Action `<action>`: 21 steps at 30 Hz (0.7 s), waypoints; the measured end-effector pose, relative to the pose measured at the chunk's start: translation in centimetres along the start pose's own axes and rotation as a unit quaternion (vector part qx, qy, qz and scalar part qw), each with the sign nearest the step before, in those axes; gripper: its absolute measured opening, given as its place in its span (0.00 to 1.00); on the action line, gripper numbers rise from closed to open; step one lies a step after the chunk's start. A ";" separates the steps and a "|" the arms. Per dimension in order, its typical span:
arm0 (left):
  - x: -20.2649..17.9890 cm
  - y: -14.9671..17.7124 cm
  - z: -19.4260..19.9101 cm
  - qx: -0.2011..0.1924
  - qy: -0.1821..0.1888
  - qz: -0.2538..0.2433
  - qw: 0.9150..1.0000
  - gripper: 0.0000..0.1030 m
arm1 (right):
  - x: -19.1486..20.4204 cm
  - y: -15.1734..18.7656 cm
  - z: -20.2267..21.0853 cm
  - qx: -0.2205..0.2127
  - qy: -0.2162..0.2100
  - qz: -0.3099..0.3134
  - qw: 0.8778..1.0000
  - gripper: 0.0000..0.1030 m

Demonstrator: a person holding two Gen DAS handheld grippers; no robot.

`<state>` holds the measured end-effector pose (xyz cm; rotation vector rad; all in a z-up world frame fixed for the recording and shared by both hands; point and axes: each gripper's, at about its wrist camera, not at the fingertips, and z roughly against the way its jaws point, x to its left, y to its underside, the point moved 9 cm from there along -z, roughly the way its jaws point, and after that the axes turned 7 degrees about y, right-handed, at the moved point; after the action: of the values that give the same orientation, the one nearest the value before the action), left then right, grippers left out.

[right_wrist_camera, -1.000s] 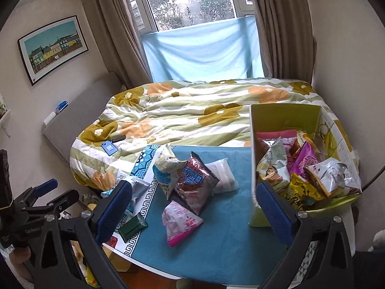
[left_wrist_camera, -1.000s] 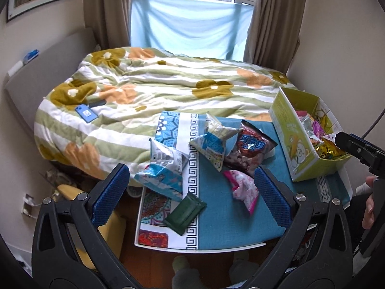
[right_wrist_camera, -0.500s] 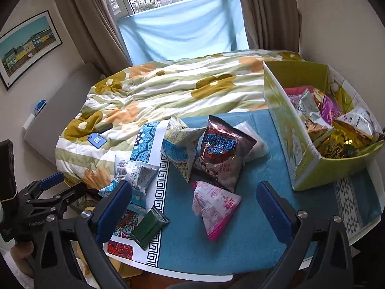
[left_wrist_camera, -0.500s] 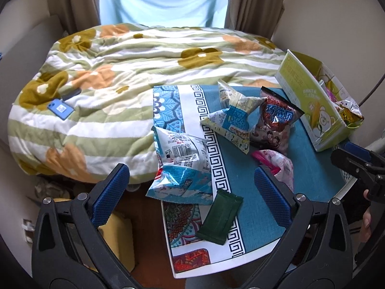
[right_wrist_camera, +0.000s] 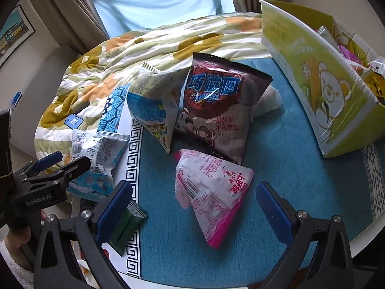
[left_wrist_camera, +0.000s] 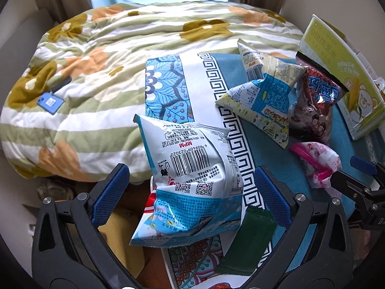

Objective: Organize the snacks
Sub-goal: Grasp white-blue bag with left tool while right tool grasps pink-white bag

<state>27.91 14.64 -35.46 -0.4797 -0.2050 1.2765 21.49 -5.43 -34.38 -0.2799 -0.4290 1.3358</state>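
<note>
Both tools are seen spread wide, nothing gripped. The left gripper [left_wrist_camera: 192, 190] is positioned low over the near-left corner of the table [right_wrist_camera: 300, 168], its blue pads either side of the white-and-blue snack bag [left_wrist_camera: 192, 180]; no contact is visible. The right gripper [right_wrist_camera: 192, 207] is held likewise, jaws apart, straddling the pink snack bag [right_wrist_camera: 211, 192] w/o touching it.

Placement, judged: each tool appears lined up on the pkt nearest its own side, so two picks could be made w/o the arms crossing. The green carton [right_wrist_camera: 320, 84] stands at the table's far-right edge, already part-filled w/ pkts, and is taken as the destination; its open top is tilted away from the right-wrist view.

Orientation: the white-and-blue bag lies barcode side up, long axis running roughly away from the left tool, blue end nearest, partly overhanging the table edge by the bed [left_wrist_camera: 120, 60]. The pad line crosses that axis, approx. square, which suits a pinch across the width. The pink bag's long axis runs diagonally, sealed pink edge toward the right tool.

Other items left on the cloth: a dark red bag [right_wrist_camera: 216, 110] leaning on a blue-yellow bag [right_wrist_camera: 154, 110], and a small green sachet [left_wrist_camera: 250, 238] just beside the white-and-blue bag. Est. progress: partial.
</note>
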 end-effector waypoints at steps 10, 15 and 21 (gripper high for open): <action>-0.5 0.5 -2.2 0.028 -0.007 -0.011 1.000 0.70 | -1.3 0.3 -3.0 0.034 0.009 -0.018 0.999 1.00; -0.9 0.2 -2.1 0.032 -0.009 -0.012 0.999 0.63 | -1.6 0.4 -3.6 0.051 0.003 -0.028 0.998 1.00; -1.2 -0.1 -1.9 0.034 -0.007 -0.013 0.999 0.60 | -2.2 0.7 -4.0 0.070 -0.004 -0.037 0.997 1.00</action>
<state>28.42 13.02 -36.94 -0.4086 -0.1777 1.2581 22.31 -7.21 -38.53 -0.1422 -0.3475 1.2877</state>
